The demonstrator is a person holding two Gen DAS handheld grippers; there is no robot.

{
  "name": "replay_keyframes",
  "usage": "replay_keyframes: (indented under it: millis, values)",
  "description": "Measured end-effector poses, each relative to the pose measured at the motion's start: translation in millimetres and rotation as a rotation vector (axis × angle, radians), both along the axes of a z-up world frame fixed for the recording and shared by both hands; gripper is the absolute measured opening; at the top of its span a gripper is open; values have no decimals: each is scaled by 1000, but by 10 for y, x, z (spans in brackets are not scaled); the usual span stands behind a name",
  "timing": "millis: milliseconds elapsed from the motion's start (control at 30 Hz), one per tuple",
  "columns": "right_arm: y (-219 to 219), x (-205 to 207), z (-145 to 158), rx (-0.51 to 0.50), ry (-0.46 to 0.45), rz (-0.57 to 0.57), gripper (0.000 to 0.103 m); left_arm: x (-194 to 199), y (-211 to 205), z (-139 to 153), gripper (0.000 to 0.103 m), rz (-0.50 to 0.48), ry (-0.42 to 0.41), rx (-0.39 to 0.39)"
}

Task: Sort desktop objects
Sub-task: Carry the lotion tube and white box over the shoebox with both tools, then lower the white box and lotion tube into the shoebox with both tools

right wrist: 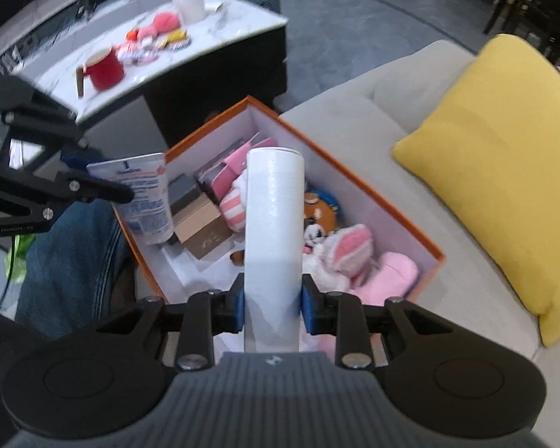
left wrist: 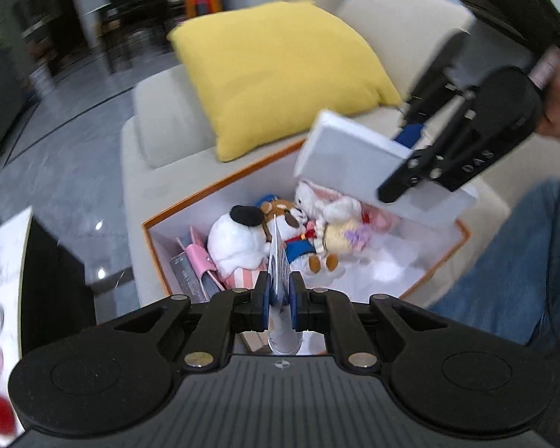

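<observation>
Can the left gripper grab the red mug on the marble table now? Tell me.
Probably not. The left gripper is shut on a white squeeze tube, hovering over the orange-rimmed box on the sofa. The red mug stands unobstructed, but apart, on the marble table.

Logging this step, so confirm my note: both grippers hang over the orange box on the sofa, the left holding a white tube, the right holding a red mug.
One thing is wrong. The right gripper holds a white box, not a mug, as the right wrist view shows; the red mug stands on the table. The rest holds.
</observation>
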State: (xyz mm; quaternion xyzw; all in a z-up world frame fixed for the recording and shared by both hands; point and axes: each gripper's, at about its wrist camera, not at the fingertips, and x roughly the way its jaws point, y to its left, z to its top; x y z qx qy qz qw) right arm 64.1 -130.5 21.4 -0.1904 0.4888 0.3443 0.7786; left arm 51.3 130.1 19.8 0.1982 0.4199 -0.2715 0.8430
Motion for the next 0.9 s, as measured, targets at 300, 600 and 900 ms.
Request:
replay_keyframes:
  millis: [300, 600, 900]
  values:
    - [509, 97, -538, -168, 57, 215, 30, 137, 126, -313, 11, -257, 78, 97]
    - [859, 128, -976, -324, 213, 515, 30, 228, 240, -534, 12, -432, 175, 101]
    - [1120, 176, -1306, -384, 319, 690, 30, 240, 291, -665, 12, -516, 239, 96]
